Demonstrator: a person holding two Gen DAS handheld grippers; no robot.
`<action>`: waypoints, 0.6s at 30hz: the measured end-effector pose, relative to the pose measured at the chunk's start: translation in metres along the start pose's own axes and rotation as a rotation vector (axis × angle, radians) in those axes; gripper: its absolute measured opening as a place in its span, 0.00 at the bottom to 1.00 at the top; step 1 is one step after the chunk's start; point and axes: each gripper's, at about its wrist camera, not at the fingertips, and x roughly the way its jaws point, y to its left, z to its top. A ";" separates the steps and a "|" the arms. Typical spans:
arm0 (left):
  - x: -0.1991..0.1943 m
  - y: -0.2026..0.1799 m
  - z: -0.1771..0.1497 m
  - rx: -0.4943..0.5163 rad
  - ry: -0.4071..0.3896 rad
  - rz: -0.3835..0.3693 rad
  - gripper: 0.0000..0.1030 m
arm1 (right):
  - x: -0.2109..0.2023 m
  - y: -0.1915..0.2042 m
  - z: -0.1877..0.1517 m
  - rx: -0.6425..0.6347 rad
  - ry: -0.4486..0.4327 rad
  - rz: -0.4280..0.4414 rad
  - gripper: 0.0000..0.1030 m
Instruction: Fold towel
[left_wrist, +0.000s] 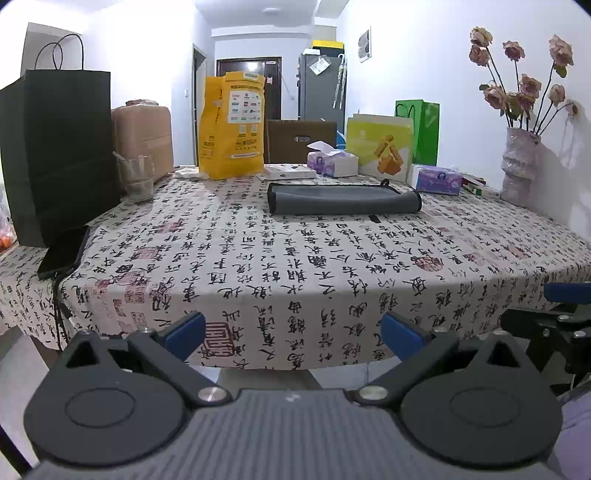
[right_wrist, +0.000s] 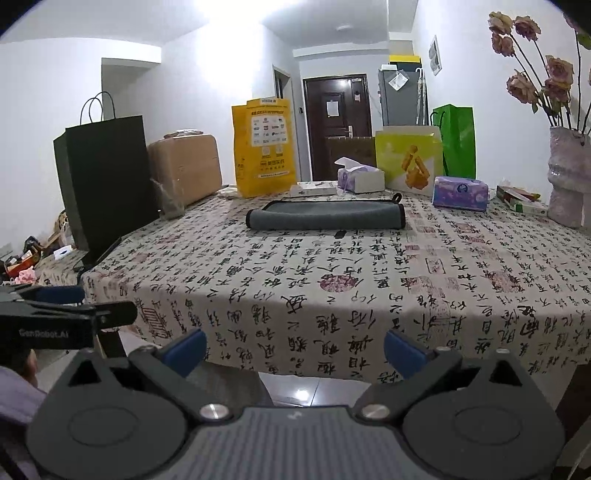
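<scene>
A grey towel (left_wrist: 343, 199) lies folded into a long flat band on the far half of the table, with a black edge trim and a small loop at its far right corner. It also shows in the right wrist view (right_wrist: 327, 216). My left gripper (left_wrist: 293, 332) is open and empty, held in front of the table's near edge, far from the towel. My right gripper (right_wrist: 295, 350) is open and empty, also before the near edge. The right gripper's side shows at the right of the left wrist view (left_wrist: 554, 321).
The table (left_wrist: 295, 266) has a calligraphy-print cloth. A black paper bag (left_wrist: 55, 155), a phone (left_wrist: 62, 251) and a glass (left_wrist: 138, 177) stand at left. A yellow bag (left_wrist: 232, 125), tissue boxes (left_wrist: 332, 160) and a flower vase (left_wrist: 519, 170) line the back.
</scene>
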 end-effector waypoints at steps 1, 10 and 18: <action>0.000 0.000 0.000 0.000 -0.001 0.000 1.00 | 0.000 0.000 0.000 0.001 -0.002 -0.002 1.00; -0.001 -0.001 0.000 -0.001 -0.002 0.002 1.00 | -0.001 -0.002 0.000 0.007 -0.005 -0.007 1.00; 0.000 -0.001 0.000 -0.001 0.003 0.002 1.00 | 0.000 -0.001 -0.001 0.014 0.001 -0.007 1.00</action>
